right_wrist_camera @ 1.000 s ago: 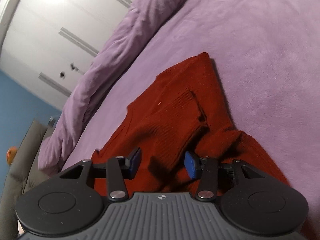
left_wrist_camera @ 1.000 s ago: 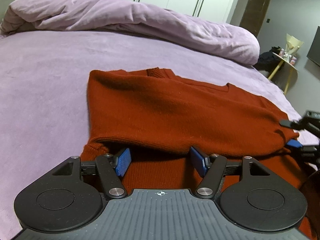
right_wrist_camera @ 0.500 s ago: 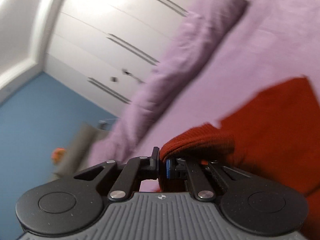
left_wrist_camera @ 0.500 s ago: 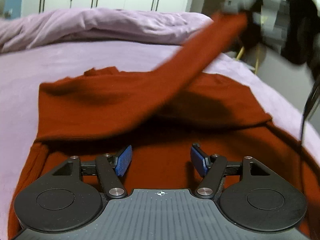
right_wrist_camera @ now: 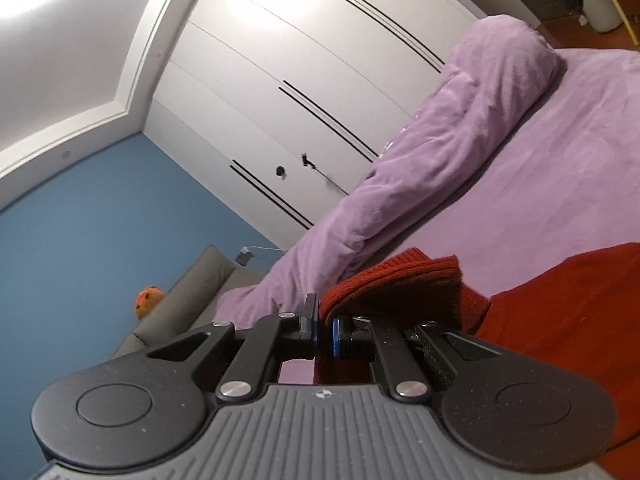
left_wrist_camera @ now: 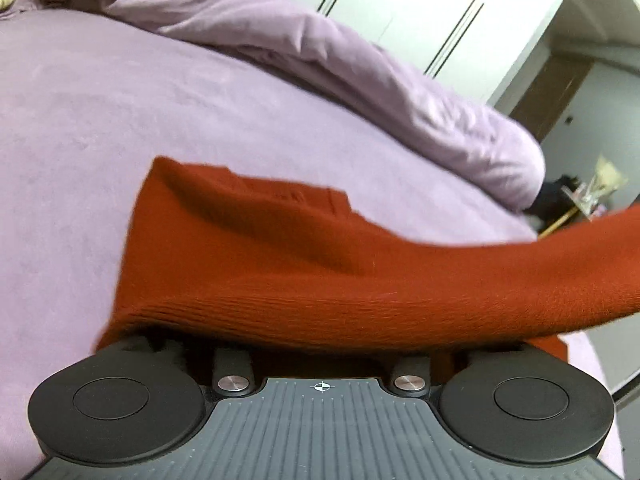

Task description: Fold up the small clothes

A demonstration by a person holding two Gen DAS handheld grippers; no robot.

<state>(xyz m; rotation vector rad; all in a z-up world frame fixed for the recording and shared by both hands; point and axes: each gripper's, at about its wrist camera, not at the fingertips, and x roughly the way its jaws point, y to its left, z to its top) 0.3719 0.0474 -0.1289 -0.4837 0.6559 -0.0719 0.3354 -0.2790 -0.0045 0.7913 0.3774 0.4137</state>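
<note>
- The rust-red knitted sweater (left_wrist_camera: 280, 256) lies on the bed with the lilac plush cover (left_wrist_camera: 120, 120), its near fold draped over the front of the left tongs (left_wrist_camera: 320, 354).
- The left tongs' tips are hidden under that cloth; the jaws are closing, and whether they grip the knit I cannot tell.
- A rumpled lilac duvet (left_wrist_camera: 360, 64) lies along the far side of the bed, before white wardrobe doors (right_wrist_camera: 280, 80).
- One red sleeve stretches off to the right, raised above the bed.
- The right tongs (right_wrist_camera: 325, 330) are pressed together, pinching the sleeve's ribbed cuff (right_wrist_camera: 392, 284).
</note>
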